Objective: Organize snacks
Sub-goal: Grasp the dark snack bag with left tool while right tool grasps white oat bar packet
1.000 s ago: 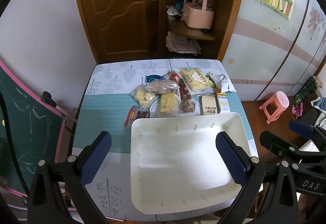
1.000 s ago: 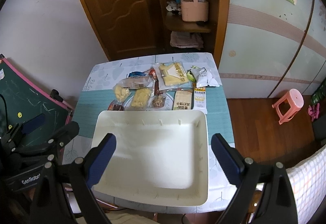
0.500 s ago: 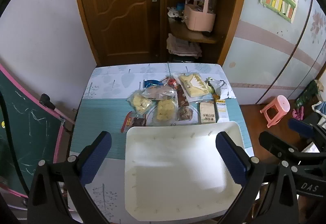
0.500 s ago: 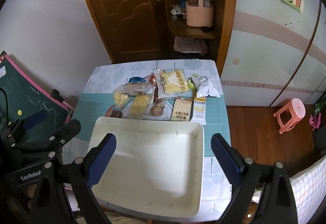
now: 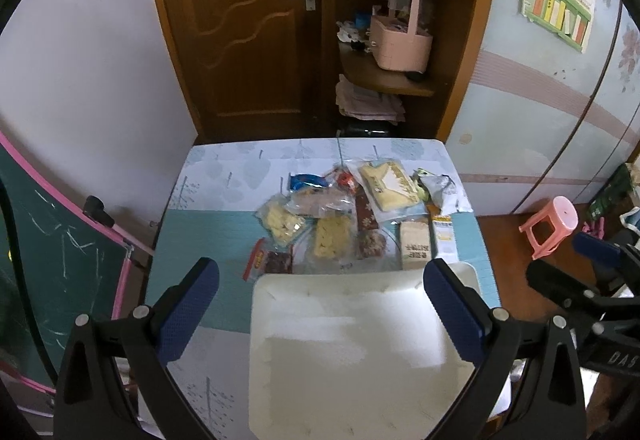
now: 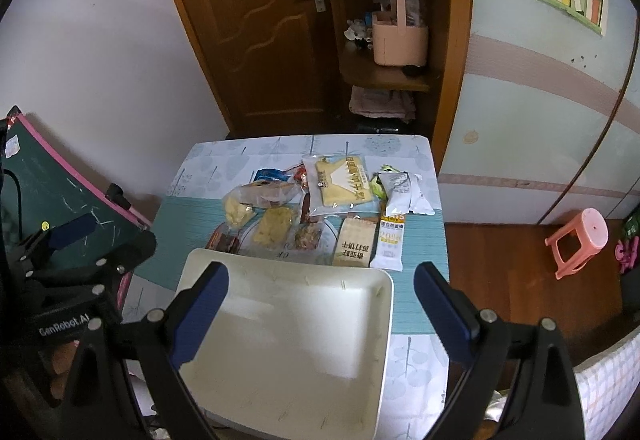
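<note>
A white tray lies empty on the near part of the table, also in the right wrist view. Behind it lie several snack packets: a big yellow bag, a beige cracker pack, a white bar, a silver bag, and clear bags of yellow pieces. My left gripper is open and empty, high above the tray. My right gripper is open and empty, high above the tray too.
The table has a teal mat and stands against a wooden door. A shelf with a pink basket is behind. A chalkboard leans at the left. A pink stool stands on the floor at the right.
Both grippers have pulled back and risen. The table, tray and snacks look smaller and lower in both views. Nothing on the table has moved.
</note>
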Tool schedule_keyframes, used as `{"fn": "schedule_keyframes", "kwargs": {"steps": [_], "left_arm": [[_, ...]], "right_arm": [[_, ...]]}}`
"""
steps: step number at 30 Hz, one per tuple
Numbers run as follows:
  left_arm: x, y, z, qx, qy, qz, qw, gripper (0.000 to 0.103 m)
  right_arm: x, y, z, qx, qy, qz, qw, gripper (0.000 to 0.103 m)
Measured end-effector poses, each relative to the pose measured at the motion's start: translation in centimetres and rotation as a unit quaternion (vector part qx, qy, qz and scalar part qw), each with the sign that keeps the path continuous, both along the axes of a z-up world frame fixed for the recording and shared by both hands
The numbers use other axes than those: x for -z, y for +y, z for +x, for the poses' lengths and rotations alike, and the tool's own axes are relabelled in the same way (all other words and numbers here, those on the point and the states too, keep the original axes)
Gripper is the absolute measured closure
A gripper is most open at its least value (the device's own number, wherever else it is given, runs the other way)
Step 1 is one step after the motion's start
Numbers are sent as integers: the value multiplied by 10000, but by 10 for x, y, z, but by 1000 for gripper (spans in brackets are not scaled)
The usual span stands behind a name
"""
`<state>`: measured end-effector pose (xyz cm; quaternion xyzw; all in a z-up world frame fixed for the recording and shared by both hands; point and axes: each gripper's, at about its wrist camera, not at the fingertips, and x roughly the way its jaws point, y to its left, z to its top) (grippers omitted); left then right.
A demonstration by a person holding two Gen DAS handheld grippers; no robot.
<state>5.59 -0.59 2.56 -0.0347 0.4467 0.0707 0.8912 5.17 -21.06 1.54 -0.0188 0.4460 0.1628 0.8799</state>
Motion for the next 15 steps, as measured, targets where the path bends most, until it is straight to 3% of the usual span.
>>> {"fn": "schedule_keyframes", "kwargs": {"steps": [9,15], "left_arm": [[25,54,58,-221,297,145,9992,1],[76,101,114,-256,819,70,9963,1]], "right_arm": [[19,-17,63,367,385,74,9986,8],[70,-18,125,637,1027,-121,9926,8]]}}
